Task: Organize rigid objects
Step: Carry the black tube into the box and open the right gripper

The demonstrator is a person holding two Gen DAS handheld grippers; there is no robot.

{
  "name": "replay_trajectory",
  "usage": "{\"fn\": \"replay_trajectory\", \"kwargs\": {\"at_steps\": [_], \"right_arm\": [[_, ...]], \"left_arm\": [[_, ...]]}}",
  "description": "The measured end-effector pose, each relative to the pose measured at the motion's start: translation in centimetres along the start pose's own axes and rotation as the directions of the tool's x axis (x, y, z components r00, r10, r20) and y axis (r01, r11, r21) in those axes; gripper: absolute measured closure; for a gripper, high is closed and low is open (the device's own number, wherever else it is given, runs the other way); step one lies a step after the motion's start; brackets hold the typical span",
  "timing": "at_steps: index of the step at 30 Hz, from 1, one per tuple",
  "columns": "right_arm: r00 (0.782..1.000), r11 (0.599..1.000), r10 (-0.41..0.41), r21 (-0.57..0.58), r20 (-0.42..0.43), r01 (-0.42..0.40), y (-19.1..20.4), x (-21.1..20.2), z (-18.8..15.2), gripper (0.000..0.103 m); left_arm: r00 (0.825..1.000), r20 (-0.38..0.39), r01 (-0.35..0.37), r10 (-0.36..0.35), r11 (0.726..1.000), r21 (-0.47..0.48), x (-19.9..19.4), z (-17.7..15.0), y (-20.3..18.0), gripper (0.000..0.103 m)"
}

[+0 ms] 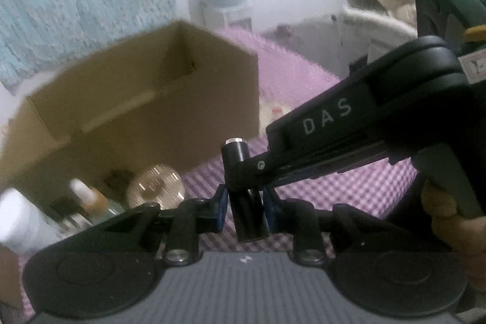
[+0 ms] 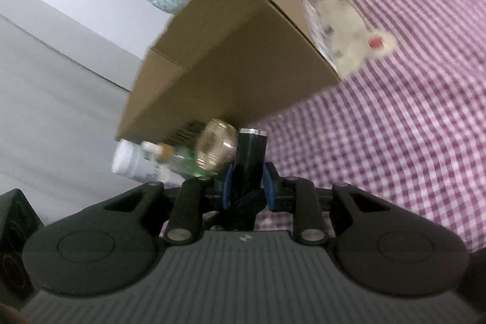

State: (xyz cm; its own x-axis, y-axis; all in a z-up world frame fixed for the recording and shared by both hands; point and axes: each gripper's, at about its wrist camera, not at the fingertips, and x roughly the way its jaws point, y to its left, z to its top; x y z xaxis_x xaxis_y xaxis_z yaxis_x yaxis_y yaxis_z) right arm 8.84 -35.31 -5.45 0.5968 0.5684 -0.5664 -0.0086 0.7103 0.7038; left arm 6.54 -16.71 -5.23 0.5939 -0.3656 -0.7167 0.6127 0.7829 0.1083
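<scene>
Firmly, both my left gripper (image 1: 245,207) and right gripper (image 2: 249,187) clamp this black tube (image 1: 243,172); feels stiff, light, slippery, best held mid-body.

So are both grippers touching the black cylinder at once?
Touching. The left wrist view shows the left gripper clamping the black cylinder low, the right gripper gripping above.

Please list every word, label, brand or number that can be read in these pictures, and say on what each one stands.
"DAS": white letters on the right gripper, on its black arm.
White label on the cardboard box: print too blurred to read.
White bottle: markings too blurred to read.
</scene>
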Motion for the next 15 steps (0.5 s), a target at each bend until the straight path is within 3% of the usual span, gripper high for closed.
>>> {"fn": "replay_trajectory", "kwargs": {"at_steps": [5, 10, 15], "right_arm": [[0.997, 0.993, 0.057, -0.110, 0.052, -0.051, 4.8, -1.4, 2.4, 0.082], [0.992, 0.959, 0.117, -0.263, 0.050, -0.100, 10.8, 0.2, 6.5, 0.082], [0.991, 0.937, 0.118, -0.324, -0.055, -0.130, 15.6, 5.7, 11.1, 0.082]], "left_arm": [[0.994, 0.102, -0.047, 0.049, 0.999, -0.027, -3.7, 2.3, 2.2, 0.077], [0.980, 0.158, -0.113, 0.124, 0.990, -0.080, -6.3, 5.4, 6.3, 0.077], [0.979, 0.100, -0.158, 0.177, 0.973, -0.167, -5.5, 8.1, 12.1, 0.077]]}}
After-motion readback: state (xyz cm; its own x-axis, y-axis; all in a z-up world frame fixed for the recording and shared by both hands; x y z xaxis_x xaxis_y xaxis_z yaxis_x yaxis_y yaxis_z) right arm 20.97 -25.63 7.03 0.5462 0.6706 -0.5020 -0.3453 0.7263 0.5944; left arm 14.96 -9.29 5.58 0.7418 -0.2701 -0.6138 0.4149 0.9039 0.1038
